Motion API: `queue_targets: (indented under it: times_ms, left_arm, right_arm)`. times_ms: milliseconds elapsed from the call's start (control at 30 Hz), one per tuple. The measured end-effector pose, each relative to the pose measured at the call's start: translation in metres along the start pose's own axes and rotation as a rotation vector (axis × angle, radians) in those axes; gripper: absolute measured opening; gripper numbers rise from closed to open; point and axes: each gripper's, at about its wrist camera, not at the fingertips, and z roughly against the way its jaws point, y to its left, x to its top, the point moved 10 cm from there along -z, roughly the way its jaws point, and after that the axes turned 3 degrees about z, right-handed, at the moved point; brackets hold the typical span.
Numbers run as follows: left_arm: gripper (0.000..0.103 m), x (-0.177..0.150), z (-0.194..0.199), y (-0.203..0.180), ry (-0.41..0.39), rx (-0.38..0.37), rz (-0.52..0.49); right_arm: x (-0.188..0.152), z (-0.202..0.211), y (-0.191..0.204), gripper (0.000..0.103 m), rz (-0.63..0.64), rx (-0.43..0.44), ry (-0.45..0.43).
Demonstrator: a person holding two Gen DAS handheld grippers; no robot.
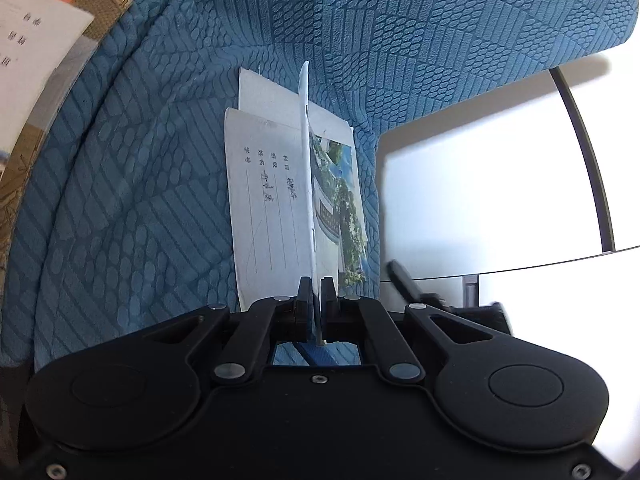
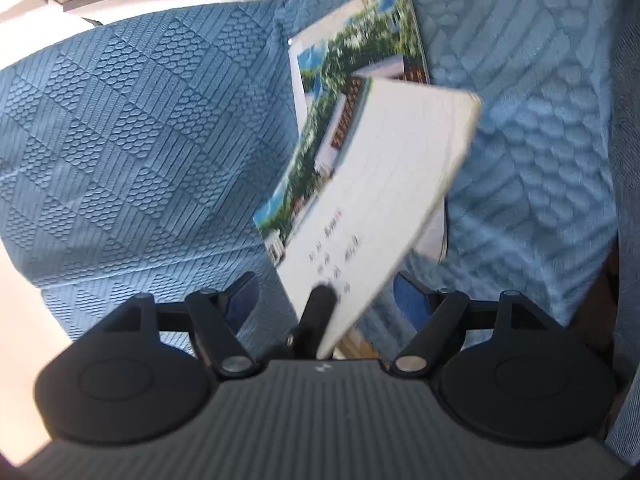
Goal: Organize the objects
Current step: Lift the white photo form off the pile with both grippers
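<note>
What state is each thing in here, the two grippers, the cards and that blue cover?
Left gripper: shut, pinching a white card.
White card: held edge-on, lifted above the others.
Picture cards: lying flat on the cover, overlapping.
Written card: flat on the cover, handwriting up.
Right gripper: open, gripping nothing.
Blue cover: spread out, rumpled into folds.
Booklet: lying at the left edge, partly in view.
</note>
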Motion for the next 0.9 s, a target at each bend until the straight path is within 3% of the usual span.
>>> queue_targets:
  times_ms: [167,233,267,333,433,533,900]
  left_arm:
    - [0.003,-0.002,0.006,-0.002,-0.006,-0.012,-0.01]
    - [0.003,-0.002,0.012,-0.004,-0.017,-0.016,-0.019]
    - [0.003,-0.002,0.014,-0.004,-0.02,-0.013,-0.019]
    - [0.003,-0.004,0.016,-0.003,-0.017,-0.018,-0.013]
    - [0.003,-0.013,0.019,0.004,-0.012,0.005,-0.021]
    - [0.004,-0.021,0.025,0.008,0.001,-0.001,-0.012]
    - [0.005,-0.015,0.082,-0.019,-0.023,-0.107,-0.007]
  right_arm:
    - [0.02,-0.003,-0.011,0.06,-0.009,-0.105,-0.097]
    - [0.029,-0.003,-0.019,0.035,-0.023,-0.15,-0.121]
    - [0.032,-0.003,-0.022,0.028,-0.04,-0.147,-0.124]
    - [0.034,0.003,-0.023,0.019,-0.047,-0.134,-0.129]
    - [0.03,0.012,-0.014,0.01,0.06,-0.164,-0.152]
    - [0.024,0.02,-0.005,0.005,0.126,-0.152,-0.155]
    - [-0.014,0.058,0.057,0.005,0.394,-0.132,-0.179]
